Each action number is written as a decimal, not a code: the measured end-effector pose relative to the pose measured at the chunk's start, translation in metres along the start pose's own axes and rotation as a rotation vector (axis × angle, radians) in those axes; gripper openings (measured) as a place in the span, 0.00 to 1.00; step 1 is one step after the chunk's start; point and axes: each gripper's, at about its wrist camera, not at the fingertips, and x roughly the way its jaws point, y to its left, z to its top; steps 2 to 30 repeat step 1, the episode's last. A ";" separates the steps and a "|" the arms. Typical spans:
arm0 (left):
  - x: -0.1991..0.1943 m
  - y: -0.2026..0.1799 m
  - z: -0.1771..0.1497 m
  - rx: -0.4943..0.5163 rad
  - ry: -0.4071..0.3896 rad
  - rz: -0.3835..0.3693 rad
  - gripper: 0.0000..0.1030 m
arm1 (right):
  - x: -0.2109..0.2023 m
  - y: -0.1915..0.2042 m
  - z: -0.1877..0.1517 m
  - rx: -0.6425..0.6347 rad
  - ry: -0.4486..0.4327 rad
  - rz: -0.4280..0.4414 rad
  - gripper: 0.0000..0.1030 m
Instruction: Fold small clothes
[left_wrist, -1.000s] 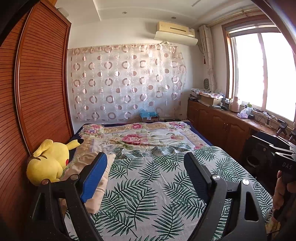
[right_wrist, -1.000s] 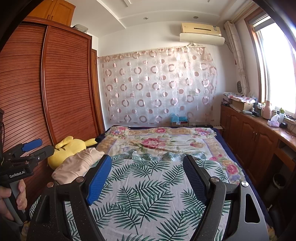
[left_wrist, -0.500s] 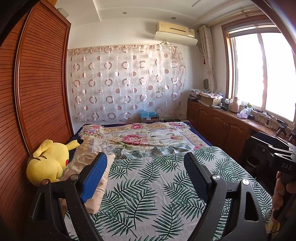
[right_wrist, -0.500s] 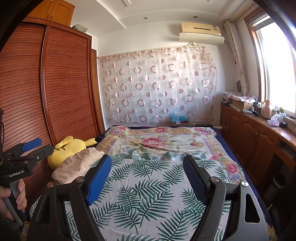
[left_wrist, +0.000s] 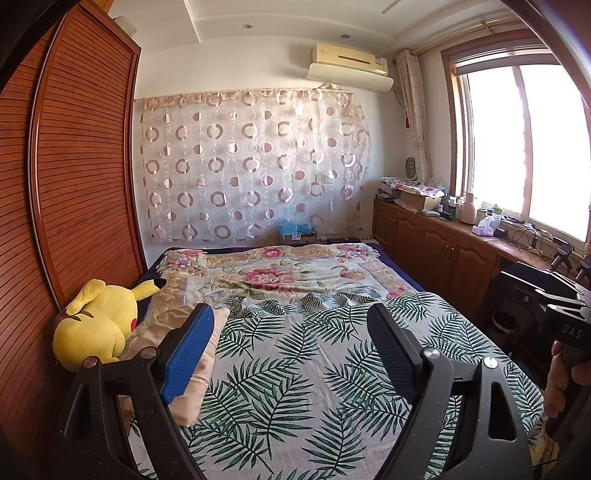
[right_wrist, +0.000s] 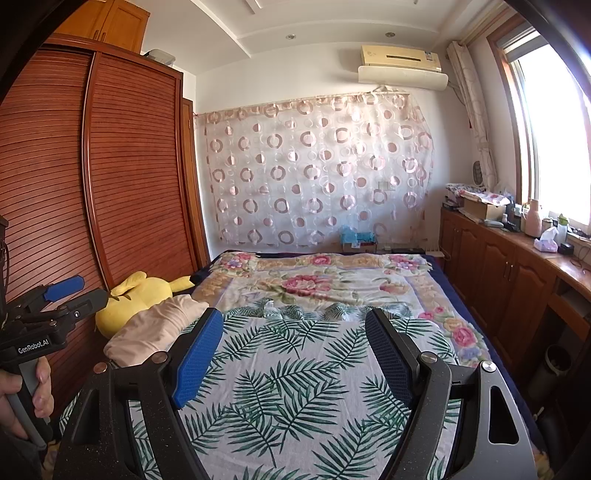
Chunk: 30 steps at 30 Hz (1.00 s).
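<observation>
A beige folded garment (left_wrist: 197, 384) lies at the left edge of the bed, on the leaf-print sheet (left_wrist: 295, 369), partly behind my left gripper's blue finger pad. In the right wrist view the same beige garment (right_wrist: 155, 328) is a soft heap beside the yellow plush. My left gripper (left_wrist: 290, 314) hovers over the sheet, open, with nothing between its fingers. My right gripper (right_wrist: 293, 314) is likewise open and empty above the leaf-print sheet (right_wrist: 295, 369). Neither gripper touches any cloth.
A yellow plush toy (left_wrist: 96, 328) sits against the slatted wooden wardrobe (left_wrist: 74, 184) on the left. A floral blanket (left_wrist: 273, 273) covers the far half of the bed. Wooden cabinets (left_wrist: 443, 251) with clutter run under the window; a bin (left_wrist: 504, 321) stands by them.
</observation>
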 end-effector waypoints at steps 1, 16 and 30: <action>0.000 -0.001 0.000 -0.001 0.000 -0.001 0.83 | 0.000 0.000 0.000 0.000 -0.001 0.001 0.79; 0.000 -0.001 0.000 -0.001 0.000 -0.001 0.83 | 0.000 0.000 0.000 0.000 -0.001 0.001 0.79; 0.000 -0.001 0.000 -0.001 0.000 -0.001 0.83 | 0.000 0.000 0.000 0.000 -0.001 0.001 0.79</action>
